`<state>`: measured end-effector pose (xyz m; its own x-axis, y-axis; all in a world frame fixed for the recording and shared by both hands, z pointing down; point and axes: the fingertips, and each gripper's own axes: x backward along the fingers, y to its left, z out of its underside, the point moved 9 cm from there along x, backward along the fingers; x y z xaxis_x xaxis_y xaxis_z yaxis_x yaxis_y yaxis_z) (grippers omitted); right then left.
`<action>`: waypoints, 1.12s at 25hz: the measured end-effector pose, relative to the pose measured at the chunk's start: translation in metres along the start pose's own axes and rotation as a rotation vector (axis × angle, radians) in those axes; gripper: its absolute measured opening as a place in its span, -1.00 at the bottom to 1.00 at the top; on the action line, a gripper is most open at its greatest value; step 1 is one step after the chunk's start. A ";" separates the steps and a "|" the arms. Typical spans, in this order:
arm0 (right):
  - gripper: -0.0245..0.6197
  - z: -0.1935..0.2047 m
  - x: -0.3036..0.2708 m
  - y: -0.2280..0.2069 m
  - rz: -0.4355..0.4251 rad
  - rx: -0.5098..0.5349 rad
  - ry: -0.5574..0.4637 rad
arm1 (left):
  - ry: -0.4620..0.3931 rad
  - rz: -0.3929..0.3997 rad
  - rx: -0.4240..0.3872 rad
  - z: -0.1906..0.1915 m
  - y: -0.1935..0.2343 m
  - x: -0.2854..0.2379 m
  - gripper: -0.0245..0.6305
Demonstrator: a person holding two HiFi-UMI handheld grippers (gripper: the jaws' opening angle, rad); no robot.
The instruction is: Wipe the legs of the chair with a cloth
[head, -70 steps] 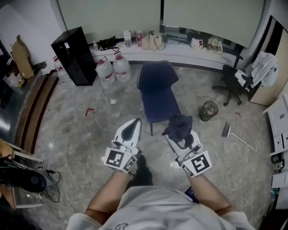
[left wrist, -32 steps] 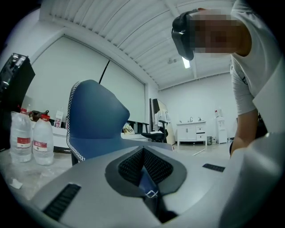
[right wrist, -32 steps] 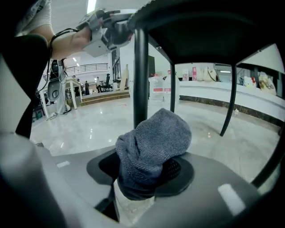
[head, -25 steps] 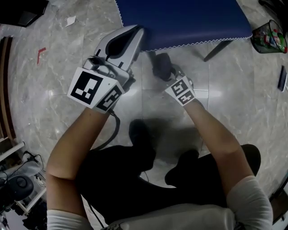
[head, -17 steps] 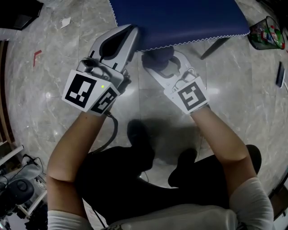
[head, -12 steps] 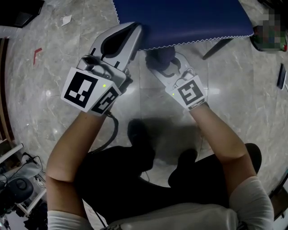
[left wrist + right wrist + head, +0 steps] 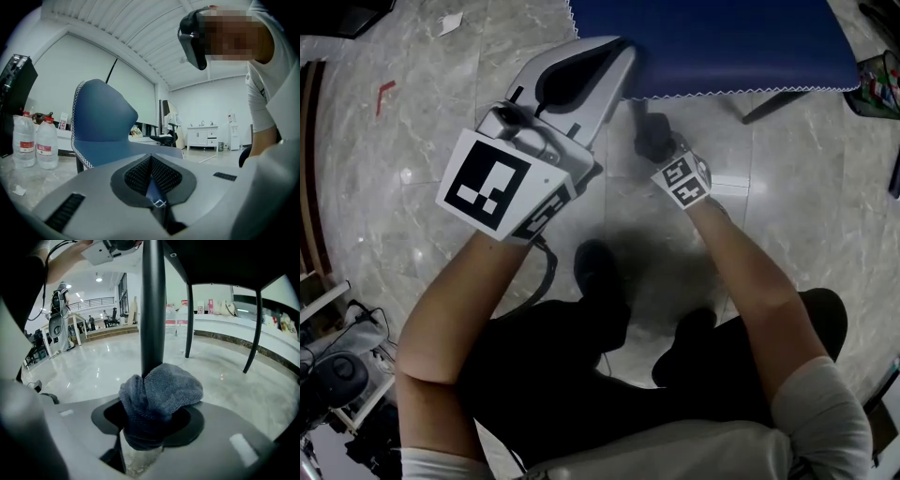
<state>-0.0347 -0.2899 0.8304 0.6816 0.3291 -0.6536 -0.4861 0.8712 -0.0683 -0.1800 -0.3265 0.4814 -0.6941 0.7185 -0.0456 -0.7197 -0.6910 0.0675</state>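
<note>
Head view: the blue chair fills the top of the scene just ahead of both grippers, its seat edged in white zigzag stitching. A pale, glossy marble floor spreads beneath them. In the right gripper view a black chair leg rises straight in front of the right gripper. Its jaws are clamped on a bunched grey cloth, which presses against the leg low down. The left gripper sits higher, its tip at the seat's front edge and its jaws drawn together. Two water bottles stand well to its left. A mesh bin sits far to the right of the right gripper.
</note>
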 end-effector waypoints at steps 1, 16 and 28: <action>-0.34 -0.004 0.002 0.002 0.000 -0.009 -0.012 | 0.000 -0.003 -0.002 0.000 0.000 0.001 -0.91; -0.33 -0.173 0.143 0.006 0.084 0.112 -0.532 | 0.002 -0.059 -0.027 0.001 -0.004 0.000 -0.91; -0.34 0.005 -0.005 0.000 -0.032 -0.100 0.008 | 0.021 -0.031 0.007 0.002 -0.004 -0.001 -0.91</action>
<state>-0.0360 -0.2896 0.8373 0.6938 0.2981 -0.6556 -0.5164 0.8404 -0.1643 -0.1765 -0.3247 0.4835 -0.6720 0.7374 -0.0682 -0.7405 -0.6681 0.0731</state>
